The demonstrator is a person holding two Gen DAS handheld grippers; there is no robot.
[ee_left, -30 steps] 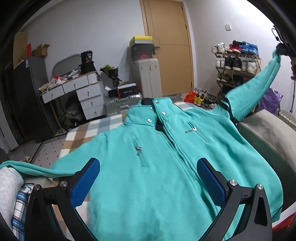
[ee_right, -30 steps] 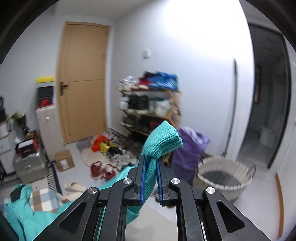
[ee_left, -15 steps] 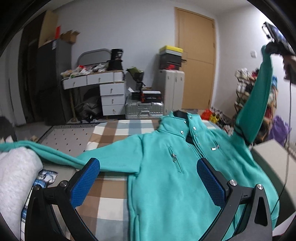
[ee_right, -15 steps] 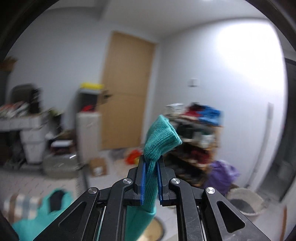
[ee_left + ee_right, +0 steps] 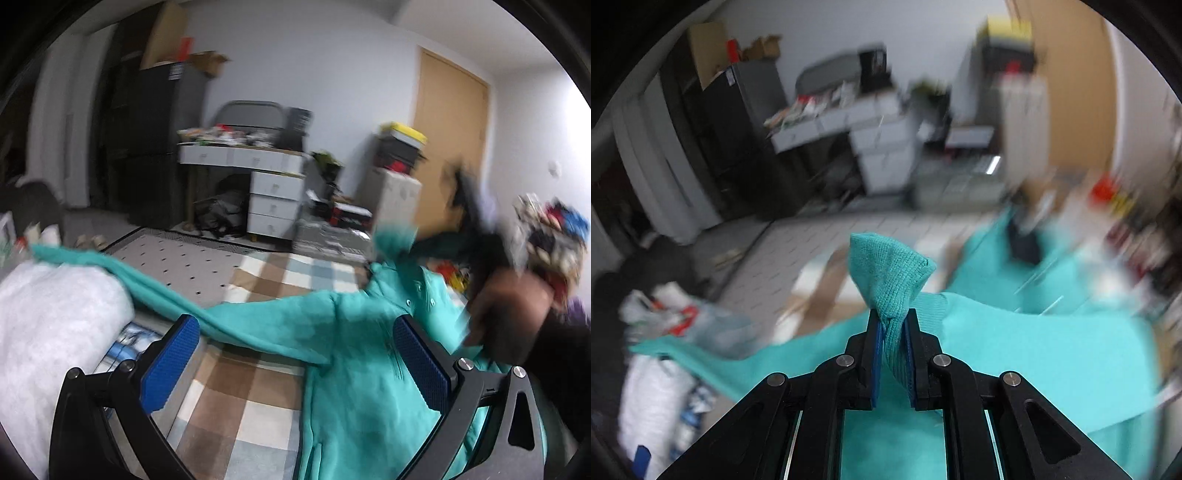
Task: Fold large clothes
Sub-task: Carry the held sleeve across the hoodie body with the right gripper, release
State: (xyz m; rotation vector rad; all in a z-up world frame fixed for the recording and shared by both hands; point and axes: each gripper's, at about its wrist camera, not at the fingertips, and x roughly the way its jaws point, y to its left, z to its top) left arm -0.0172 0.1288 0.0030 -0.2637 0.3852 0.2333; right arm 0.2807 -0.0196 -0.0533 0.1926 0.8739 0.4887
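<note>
A teal zip jacket (image 5: 354, 354) lies front-up on a checked cloth (image 5: 255, 391). Its other sleeve (image 5: 122, 277) stretches out to the left over a white pile. My left gripper (image 5: 295, 362) is open and empty above the jacket's left side. My right gripper (image 5: 894, 347) is shut on the ribbed cuff (image 5: 890, 273) of the jacket's sleeve and holds it over the jacket body (image 5: 1052, 354). In the left wrist view the right gripper (image 5: 476, 218) and the hand are blurred at the right.
A pile of white laundry (image 5: 48, 317) lies at the left edge. White drawers (image 5: 273, 199), a dark cabinet (image 5: 147, 129), stacked boxes (image 5: 399, 155) and a wooden door (image 5: 447, 147) stand at the back. A shoe rack (image 5: 554, 229) is at the right.
My right gripper has swung the sleeve cuff down from high at the right and inward over the jacket body. My left gripper's view has shifted left. Both views are motion-blurred.
</note>
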